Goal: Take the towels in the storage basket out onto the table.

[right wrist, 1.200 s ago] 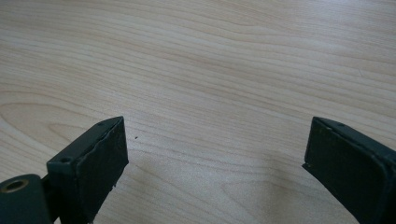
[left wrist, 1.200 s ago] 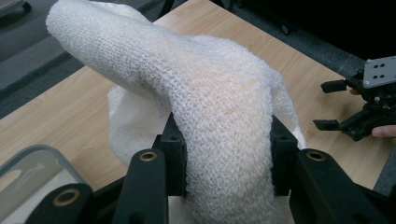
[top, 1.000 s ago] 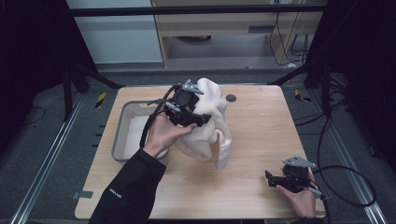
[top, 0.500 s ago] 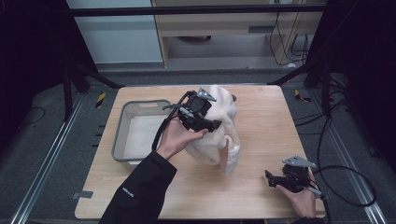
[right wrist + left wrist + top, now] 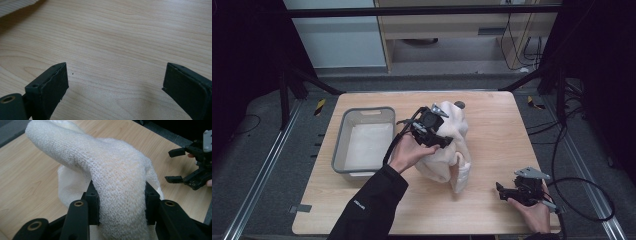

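A cream knitted cloth (image 5: 447,150) is bunched up over the middle of the wooden table (image 5: 492,120). My left gripper (image 5: 439,140) is shut on a thick fold of it and holds it up off the table. In the left gripper view the cloth (image 5: 115,177) fills the gap between the two jaws and hangs down past them. My right gripper (image 5: 502,191) rests near the table's front right corner, open, with nothing between its fingers (image 5: 50,85); bare wood lies under it. A corner of the cloth (image 5: 15,6) shows at the top left of the right gripper view.
A grey plastic bin (image 5: 343,142) stands on the left part of the table, with only its pale floor showing inside. A small dark round object (image 5: 459,104) lies at the far edge behind the cloth. Black cables trail off the right side.
My left gripper has carried the cloth to the right, away from the bin, toward the table's middle. The right gripper has stayed where it was.
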`<action>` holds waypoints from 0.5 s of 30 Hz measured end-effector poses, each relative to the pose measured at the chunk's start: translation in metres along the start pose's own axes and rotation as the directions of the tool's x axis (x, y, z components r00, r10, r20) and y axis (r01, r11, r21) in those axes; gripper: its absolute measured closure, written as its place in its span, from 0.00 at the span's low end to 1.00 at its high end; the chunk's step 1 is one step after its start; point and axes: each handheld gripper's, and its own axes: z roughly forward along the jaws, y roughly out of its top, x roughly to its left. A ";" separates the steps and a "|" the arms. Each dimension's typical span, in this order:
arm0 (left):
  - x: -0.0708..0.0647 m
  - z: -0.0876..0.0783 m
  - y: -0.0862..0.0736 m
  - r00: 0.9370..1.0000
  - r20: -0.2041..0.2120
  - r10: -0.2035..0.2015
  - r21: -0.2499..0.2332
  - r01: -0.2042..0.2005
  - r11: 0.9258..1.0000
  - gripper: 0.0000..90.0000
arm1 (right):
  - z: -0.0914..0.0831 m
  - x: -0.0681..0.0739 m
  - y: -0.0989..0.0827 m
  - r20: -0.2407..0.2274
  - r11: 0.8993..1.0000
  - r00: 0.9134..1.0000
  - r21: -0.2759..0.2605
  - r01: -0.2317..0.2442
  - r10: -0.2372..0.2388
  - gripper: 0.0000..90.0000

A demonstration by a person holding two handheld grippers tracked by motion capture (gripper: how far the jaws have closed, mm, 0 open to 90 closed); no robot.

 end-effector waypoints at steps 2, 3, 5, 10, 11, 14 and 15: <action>0.001 0.005 -0.001 1.000 0.003 -0.004 0.008 0.004 1.000 0.66 | 0.000 0.000 0.000 0.002 1.000 1.000 -0.001 0.003 -0.003 0.07; 0.001 0.008 -0.002 1.000 0.004 -0.006 0.011 0.006 1.000 0.66 | 0.000 0.000 0.000 0.002 1.000 1.000 -0.002 0.003 -0.003 0.07; 0.001 0.014 -0.004 1.000 0.004 -0.011 0.016 0.011 1.000 0.66 | 0.000 0.000 0.000 0.002 1.000 1.000 -0.001 0.003 -0.003 0.07; 0.001 0.025 -0.007 1.000 0.005 -0.013 0.033 0.013 0.999 0.65 | 0.000 0.000 0.000 0.003 1.000 1.000 -0.001 0.002 -0.002 0.07; 0.001 0.028 -0.008 1.000 0.004 -0.016 0.034 0.016 0.999 0.65 | 0.000 0.000 0.000 0.003 1.000 1.000 -0.001 0.002 -0.002 0.07; 0.001 0.031 -0.009 1.000 0.003 -0.022 0.038 0.022 0.999 0.64 | 0.000 -0.001 0.000 0.004 1.000 1.000 0.001 0.002 -0.002 0.07; 0.001 0.033 -0.011 1.000 0.001 -0.025 0.042 0.025 0.999 0.64 | 0.000 -0.001 0.000 0.004 1.000 1.000 0.001 0.002 -0.002 0.07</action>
